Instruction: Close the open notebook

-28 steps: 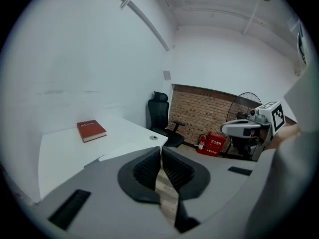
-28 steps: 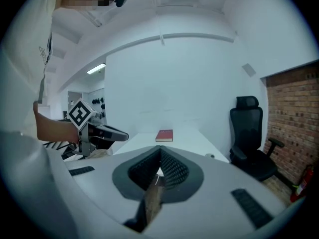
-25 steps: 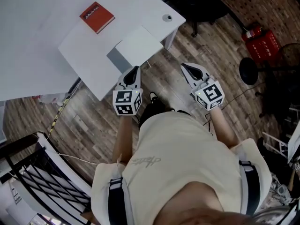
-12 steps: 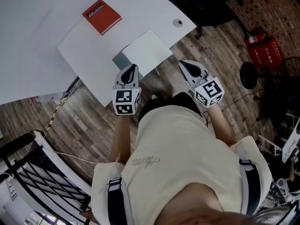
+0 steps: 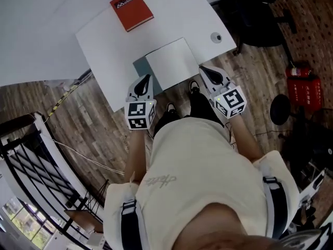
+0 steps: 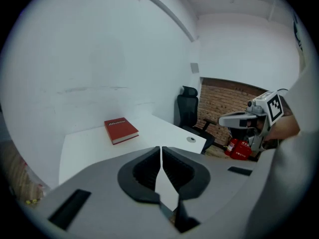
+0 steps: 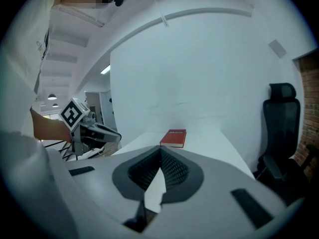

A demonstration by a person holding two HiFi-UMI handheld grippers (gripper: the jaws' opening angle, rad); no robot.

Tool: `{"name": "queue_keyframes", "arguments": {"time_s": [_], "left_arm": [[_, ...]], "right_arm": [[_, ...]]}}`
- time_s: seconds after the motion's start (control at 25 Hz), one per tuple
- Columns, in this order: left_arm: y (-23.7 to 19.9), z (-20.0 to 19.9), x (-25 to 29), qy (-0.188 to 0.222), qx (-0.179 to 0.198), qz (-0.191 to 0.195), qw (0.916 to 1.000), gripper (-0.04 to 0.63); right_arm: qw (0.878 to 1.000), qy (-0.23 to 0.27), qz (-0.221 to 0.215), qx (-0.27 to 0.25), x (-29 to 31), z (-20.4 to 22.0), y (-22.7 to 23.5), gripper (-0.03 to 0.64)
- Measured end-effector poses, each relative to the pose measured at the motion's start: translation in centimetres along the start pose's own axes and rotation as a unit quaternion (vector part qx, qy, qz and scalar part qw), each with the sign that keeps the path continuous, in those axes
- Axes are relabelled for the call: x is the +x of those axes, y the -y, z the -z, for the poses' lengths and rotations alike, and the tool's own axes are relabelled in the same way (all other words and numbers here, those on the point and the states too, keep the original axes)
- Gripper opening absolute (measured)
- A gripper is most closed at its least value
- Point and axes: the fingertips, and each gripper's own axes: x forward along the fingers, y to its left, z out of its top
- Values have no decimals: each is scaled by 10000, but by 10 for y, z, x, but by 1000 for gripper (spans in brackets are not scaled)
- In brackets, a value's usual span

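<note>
The notebook (image 5: pixel 171 62) lies at the near edge of the white desk (image 5: pixel 104 40), its white page up and a grey-teal part (image 5: pixel 141 66) showing at the left. A red book (image 5: pixel 131 9) lies farther back on the desk. My left gripper (image 5: pixel 145 79) is shut and hovers at the notebook's near left corner. My right gripper (image 5: pixel 203 70) is shut too, just off the notebook's right edge. In the left gripper view the jaws (image 6: pixel 161 151) meet with nothing between them, and the red book (image 6: pixel 121 130) lies beyond. The right gripper view shows its jaws (image 7: pixel 160 153) together.
A round cable grommet (image 5: pixel 216 37) sits at the desk's right corner. A black office chair (image 5: pixel 260 20) stands to the right, with a red fire extinguisher (image 5: pixel 302 87) and a round black base (image 5: pixel 281 108) on the wood floor. A black railing (image 5: pixel 21 160) runs at the left.
The person has stepped closer to the desk. Both grippers have moved forward from over the floor to the notebook's near edge, staying shut.
</note>
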Motion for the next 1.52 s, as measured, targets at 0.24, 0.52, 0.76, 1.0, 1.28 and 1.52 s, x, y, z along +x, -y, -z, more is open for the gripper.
{"name": "queue_keyframes", "arguments": {"time_s": [0.24, 0.52, 0.76, 1.0, 1.28, 1.52], "left_arm": [[-13, -23, 12, 204, -591, -806, 9948, 26], [-18, -34, 2, 426, -1035, -1762, 9780, 26], [-18, -24, -25, 363, -1242, -2382, 9626, 26], [-20, 1, -43, 168, -1483, -2560, 9551, 26], [-30, 16, -52, 214, -1586, -2468, 9558, 26], [-37, 36, -58, 60, -1682, -2220, 9604, 28]], "right_arm": [[9952, -2, -878, -435, 30, -17, 35, 8], [9835, 12, -1697, -631, 53, -31, 49, 8], [9699, -33, -2333, -699, 70, -30, 37, 8], [9611, -64, -2655, -759, 74, -27, 12, 8], [9601, -206, -2666, -822, 67, -25, -14, 8], [9599, -280, -2617, -963, 69, -26, -31, 8]]}}
